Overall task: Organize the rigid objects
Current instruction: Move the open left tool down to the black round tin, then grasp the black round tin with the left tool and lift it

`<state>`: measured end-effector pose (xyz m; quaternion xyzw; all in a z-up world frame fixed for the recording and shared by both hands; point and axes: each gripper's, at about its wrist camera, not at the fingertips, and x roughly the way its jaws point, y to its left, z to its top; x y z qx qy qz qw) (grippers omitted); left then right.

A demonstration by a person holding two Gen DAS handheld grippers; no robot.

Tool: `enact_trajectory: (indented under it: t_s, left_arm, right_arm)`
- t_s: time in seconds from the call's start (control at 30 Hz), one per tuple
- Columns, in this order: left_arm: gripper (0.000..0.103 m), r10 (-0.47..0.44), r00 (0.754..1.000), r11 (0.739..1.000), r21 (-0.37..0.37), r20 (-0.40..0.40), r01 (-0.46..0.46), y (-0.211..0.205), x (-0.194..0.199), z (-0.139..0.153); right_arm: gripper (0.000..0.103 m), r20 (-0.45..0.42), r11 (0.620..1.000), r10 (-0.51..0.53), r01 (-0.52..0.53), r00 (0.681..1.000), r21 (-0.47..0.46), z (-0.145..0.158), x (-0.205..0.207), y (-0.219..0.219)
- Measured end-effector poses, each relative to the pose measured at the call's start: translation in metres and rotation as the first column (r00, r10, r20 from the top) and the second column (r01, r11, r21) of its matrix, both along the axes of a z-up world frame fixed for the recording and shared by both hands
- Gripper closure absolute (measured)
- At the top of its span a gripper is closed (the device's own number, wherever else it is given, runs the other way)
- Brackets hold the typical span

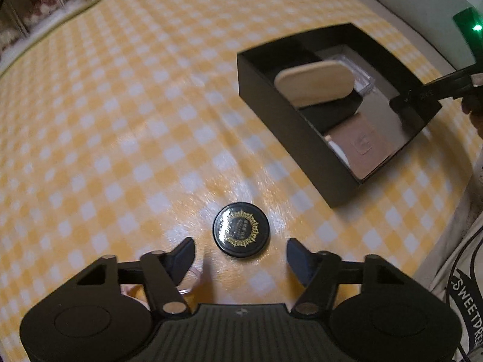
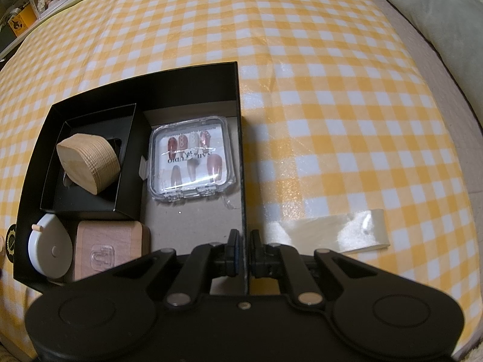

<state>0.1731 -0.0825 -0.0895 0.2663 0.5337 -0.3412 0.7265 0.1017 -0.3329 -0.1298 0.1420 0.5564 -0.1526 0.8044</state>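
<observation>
A round black tin (image 1: pixel 241 230) with a gold emblem lies flat on the yellow checked cloth. My left gripper (image 1: pixel 240 248) is open just above it, one finger on each side, and the pads do not touch it. The open black box (image 1: pixel 289 138) stands further back to the right. My right gripper (image 2: pixel 245 236) is shut on the box's right wall (image 2: pixel 244 157); it also shows at that rim as the right gripper (image 1: pixel 422 96). Inside the box lie a rounded wooden block (image 2: pixel 90 163), a clear nail case (image 2: pixel 191 163), a white tape measure (image 2: pixel 49 247) and a square wooden block (image 2: pixel 111 247).
A strip of pale tape (image 2: pixel 332 232) sticks to the cloth right of the box. A grey cushion (image 2: pixel 437 24) lies beyond the cloth's far right edge. Shelves (image 1: pixel 36 3) stand at the back left. A person's printed shirt (image 1: pixel 465 286) is at the right. Something clear and pinkish (image 1: pixel 190 277) sits under my left finger.
</observation>
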Motion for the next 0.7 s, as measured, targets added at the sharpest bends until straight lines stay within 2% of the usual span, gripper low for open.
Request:
enact_trajectory:
  t_s: [0.17, 0.33, 0.47, 0.63, 0.7]
  left_arm:
    - [0.049, 0.039, 0.999, 0.999, 0.004, -0.018, -0.039, -0.005, 0.008, -0.017]
    - [0.050, 0.083, 0.994, 0.997, -0.003, -0.068, -0.083, -0.009, 0.017, -0.029]
    - [0.053, 0.055, 0.998, 0.998, 0.018, -0.034, -0.055, -0.015, 0.013, -0.033]
    - [0.053, 0.063, 0.998, 0.998, -0.008, -0.003, -0.063, -0.016, 0.014, -0.026]
    - [0.053, 0.083, 0.996, 0.996, -0.045, 0.012, -0.082, -0.015, 0.016, -0.016]
  right_arm:
    - [0.095, 0.000, 1.000, 0.000, 0.000, 1.000, 0.001, 0.000, 0.000, 0.000]
    - [0.095, 0.000, 1.000, 0.000, 0.000, 1.000, 0.000, 0.000, 0.000, 0.000]
    - [0.095, 0.000, 1.000, 0.000, 0.000, 1.000, 0.000, -0.001, 0.001, 0.000]
    - [0.095, 0.000, 1.000, 0.000, 0.000, 1.000, 0.000, 0.000, 0.000, 0.000]
    - [0.095, 0.000, 1.000, 0.000, 0.000, 1.000, 0.000, 0.000, 0.000, 0.000]
